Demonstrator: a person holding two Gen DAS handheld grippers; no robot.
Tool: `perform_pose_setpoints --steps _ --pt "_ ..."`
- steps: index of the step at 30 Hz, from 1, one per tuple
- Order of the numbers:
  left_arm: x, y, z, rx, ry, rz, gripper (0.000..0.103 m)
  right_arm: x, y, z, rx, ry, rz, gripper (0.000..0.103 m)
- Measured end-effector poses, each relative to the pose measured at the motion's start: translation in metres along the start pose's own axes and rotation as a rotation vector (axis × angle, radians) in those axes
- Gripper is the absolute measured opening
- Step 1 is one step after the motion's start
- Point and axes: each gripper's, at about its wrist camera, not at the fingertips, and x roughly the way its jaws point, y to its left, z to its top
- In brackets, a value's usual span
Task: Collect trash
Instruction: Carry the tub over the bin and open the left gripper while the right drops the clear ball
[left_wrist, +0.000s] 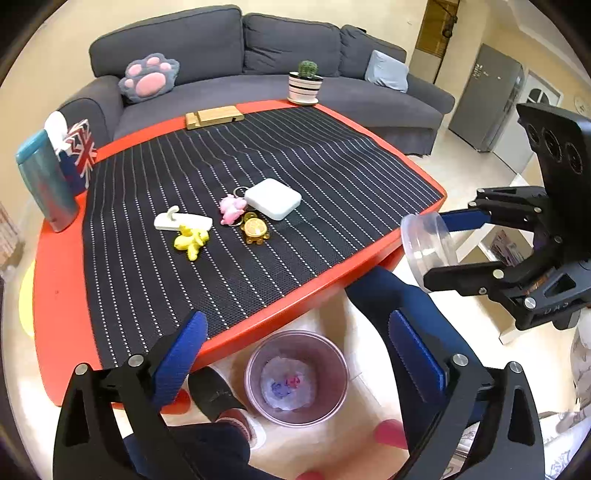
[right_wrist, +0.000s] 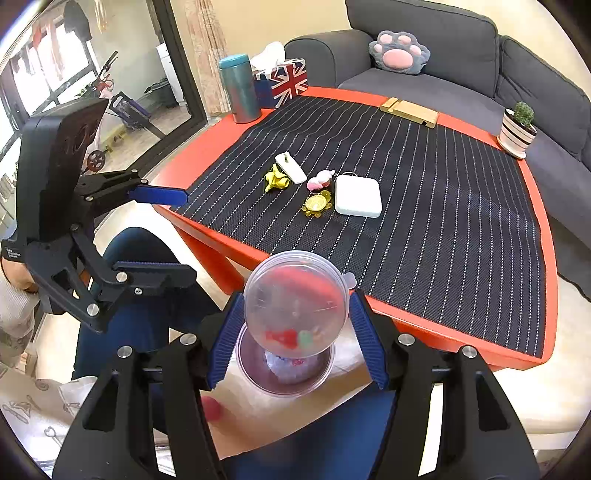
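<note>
Presently: right gripper (right_wrist: 295, 325) clamped on a clear plastic container (right_wrist: 295, 295), held off the bench (right_wrist: 207, 155) edge above the floor bin (right_wrist: 255, 376), apparently positioned for dropping. Left gripper (left_wrist: 295, 354) spread wide, empty, hovering beside the bin. Keychains and white box (right_wrist: 357, 195) lie on the striped mat, likely not trash.

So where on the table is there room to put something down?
The striped mat is bare between the white box and the cactus pot, and along its near edge. It's crowded in the middle, where the yellow toy, pink toy and turtle charm cluster.
</note>
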Motion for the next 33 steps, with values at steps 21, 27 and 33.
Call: perform_pose_setpoints --steps 21,27,33 --pt "-0.013 0.024 -0.01 -0.094 -0.023 0.128 0.095 0.014 0.027 -0.003 -0.049 0.035 0.069 0.059" --pt "-0.018 0.034 -0.015 -0.125 -0.02 0.15 0.095 0.023 0.037 -0.004 -0.063 0.058 0.093 0.059" --pt "-0.023 0.039 -0.017 -0.145 -0.025 0.143 0.095 0.028 0.044 0.0 -0.072 0.057 0.112 0.085"
